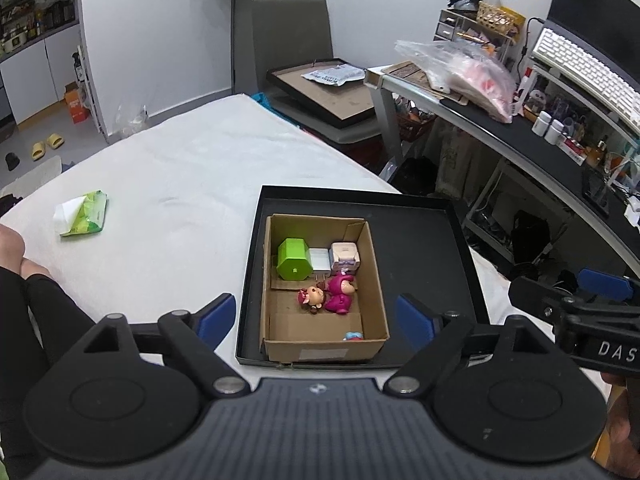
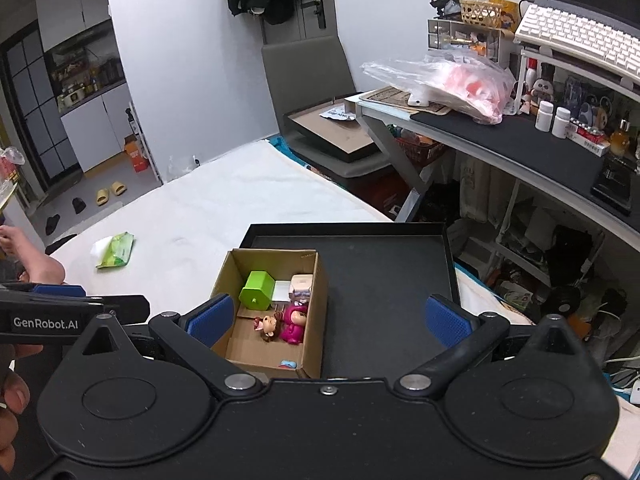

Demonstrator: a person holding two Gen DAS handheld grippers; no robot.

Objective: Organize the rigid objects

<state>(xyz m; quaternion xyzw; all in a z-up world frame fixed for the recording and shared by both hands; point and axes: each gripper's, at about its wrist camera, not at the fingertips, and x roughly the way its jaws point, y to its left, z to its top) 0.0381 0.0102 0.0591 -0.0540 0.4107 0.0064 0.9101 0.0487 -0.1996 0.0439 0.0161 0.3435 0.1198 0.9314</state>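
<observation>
- Cardboard box (image 1: 378, 280) sits in the left part of the black tray (image 1: 448, 248), and it's filling up: green block (image 1: 293, 260), white charger (image 1: 320, 262) and pale charger (image 1: 345, 257) line its far wall.
- Just nearer than those, two toy figures (image 1: 330, 298); a small blue piece (image 1: 353, 336) by the box's near wall.
- Left gripper (image 1: 316, 316) spread wide, empty.
- Right gripper (image 2: 328, 320) spread wide too, empty.
- Nothing rigid left outside the box; sorting looks nearly finished.

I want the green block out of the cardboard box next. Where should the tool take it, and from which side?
Come from above with the left tool. The green block lies on its side in the far left corner of the cardboard box, with the white charger close on its right. Probably close across its near and far faces, since the wall and charger crowd its sides.
</observation>
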